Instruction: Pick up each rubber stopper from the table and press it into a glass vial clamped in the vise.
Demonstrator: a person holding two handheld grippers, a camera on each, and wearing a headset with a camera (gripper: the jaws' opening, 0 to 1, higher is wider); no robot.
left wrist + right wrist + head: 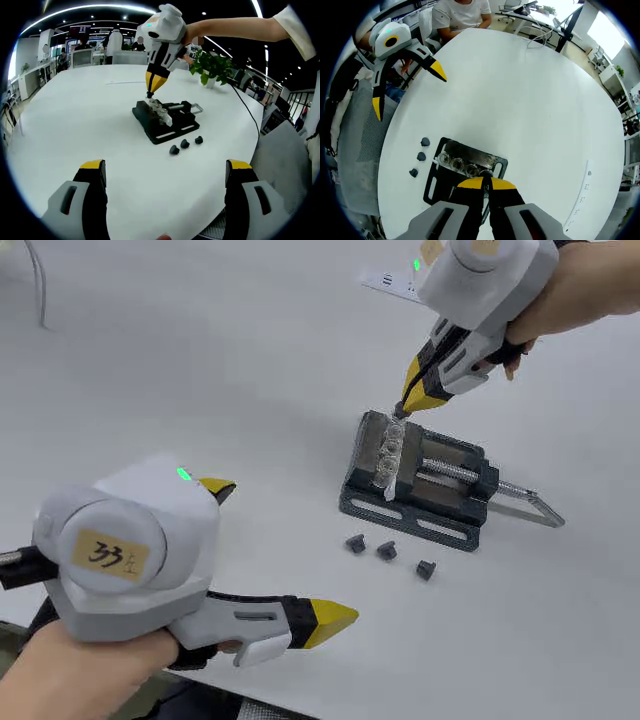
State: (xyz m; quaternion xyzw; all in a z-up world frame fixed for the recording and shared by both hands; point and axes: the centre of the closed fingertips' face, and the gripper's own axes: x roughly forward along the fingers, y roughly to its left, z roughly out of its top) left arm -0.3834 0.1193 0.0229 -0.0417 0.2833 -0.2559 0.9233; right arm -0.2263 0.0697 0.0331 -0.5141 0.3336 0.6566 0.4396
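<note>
In the head view, the right gripper [403,412] is reaching down from the upper right, its jaws pinching a small dark rubber stopper [398,414] at the far end of the row of glass vials [388,455], which are standing clamped in the black vise [478,483] on the white table [200,360]. Three loose stoppers [387,551] are lying on the table just in front of the vise. The left gripper [286,550] is hovering at the lower left, jaws spread wide and holding nothing. In the left gripper view, the left gripper [165,167] is showing its two yellow-tipped jaws far apart; beyond them the right gripper [149,93] is pointing down onto the glass vials [160,107] in the vise [172,131], with the loose stoppers [185,144] lying beside it. In the right gripper view, the right gripper [486,181] is pressing its jaws together with the rubber stopper [486,174] showing at the tips, over the end of the row of glass vials [451,161]; the loose stoppers [421,156] are lying next to the vise [437,182], and the left gripper [409,91] is hanging well apart with jaws spread
</note>
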